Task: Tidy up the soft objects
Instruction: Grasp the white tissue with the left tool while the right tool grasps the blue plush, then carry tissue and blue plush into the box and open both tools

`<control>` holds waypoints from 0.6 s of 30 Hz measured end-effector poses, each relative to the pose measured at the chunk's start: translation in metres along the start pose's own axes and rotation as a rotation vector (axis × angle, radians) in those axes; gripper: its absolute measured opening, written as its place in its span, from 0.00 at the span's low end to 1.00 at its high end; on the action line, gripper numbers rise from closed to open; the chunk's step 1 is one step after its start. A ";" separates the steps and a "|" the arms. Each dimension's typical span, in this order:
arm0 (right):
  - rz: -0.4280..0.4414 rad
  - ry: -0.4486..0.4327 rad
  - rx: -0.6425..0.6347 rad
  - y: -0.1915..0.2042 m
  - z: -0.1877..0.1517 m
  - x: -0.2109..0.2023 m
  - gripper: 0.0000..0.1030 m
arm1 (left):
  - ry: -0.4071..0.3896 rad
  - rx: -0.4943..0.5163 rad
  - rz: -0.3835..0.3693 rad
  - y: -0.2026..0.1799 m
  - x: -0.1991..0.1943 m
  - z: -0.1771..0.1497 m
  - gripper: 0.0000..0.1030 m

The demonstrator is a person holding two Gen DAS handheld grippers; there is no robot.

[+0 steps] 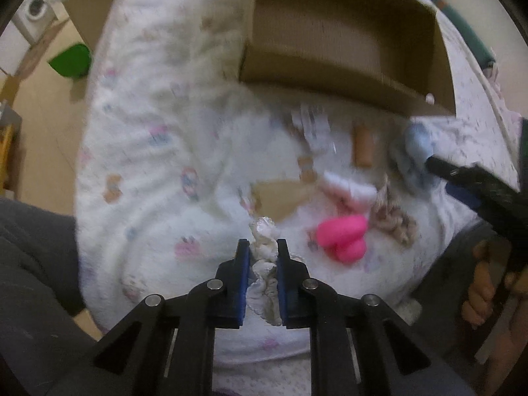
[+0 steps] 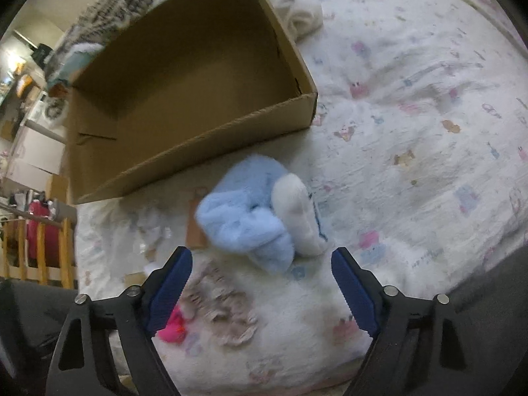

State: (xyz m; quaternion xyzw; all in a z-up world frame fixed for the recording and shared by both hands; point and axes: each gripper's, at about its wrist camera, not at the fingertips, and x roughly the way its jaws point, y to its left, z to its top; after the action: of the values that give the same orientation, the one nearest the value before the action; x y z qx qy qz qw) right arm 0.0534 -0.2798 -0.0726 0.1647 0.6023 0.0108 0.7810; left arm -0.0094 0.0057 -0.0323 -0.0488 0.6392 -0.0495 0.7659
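My left gripper (image 1: 262,247) is shut on a white ruffled scrunchie (image 1: 264,257) that lies on the patterned white bedspread (image 1: 158,165). To its right lie a bright pink soft piece (image 1: 343,234), a white-and-pink rolled piece (image 1: 349,189) and a beige crumpled piece (image 1: 392,217). A light blue fluffy sock with a white toe (image 2: 254,211) lies just in front of an open cardboard box (image 2: 184,66). My right gripper (image 2: 262,257) stands open right behind the blue sock, its blue pads (image 2: 171,283) clear of it. The right gripper also shows at the blue sock (image 1: 412,151) in the left wrist view.
The cardboard box (image 1: 346,39) stands at the far side of the bed with nothing seen inside. A cream rolled cloth (image 2: 303,13) lies beyond it. A green item (image 1: 71,61) and cardboard lie on the floor to the left. A person's hand (image 1: 481,283) holds the right gripper.
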 end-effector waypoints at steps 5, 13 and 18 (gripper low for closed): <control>-0.055 0.052 -0.032 0.003 0.016 0.029 0.84 | -0.068 -0.018 0.016 0.008 -0.014 0.019 0.13; -0.037 0.068 0.013 -0.006 0.027 0.046 0.42 | -0.083 -0.030 0.028 0.010 0.002 0.029 0.13; -0.013 0.056 0.005 -0.005 0.017 0.033 0.32 | -0.111 -0.038 0.035 0.009 0.008 0.030 0.13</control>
State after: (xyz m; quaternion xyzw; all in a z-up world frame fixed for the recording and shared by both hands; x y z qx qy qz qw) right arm 0.0772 -0.2815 -0.1015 0.1622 0.6249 0.0089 0.7636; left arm 0.0220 0.0143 -0.0357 -0.0550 0.5972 -0.0211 0.7999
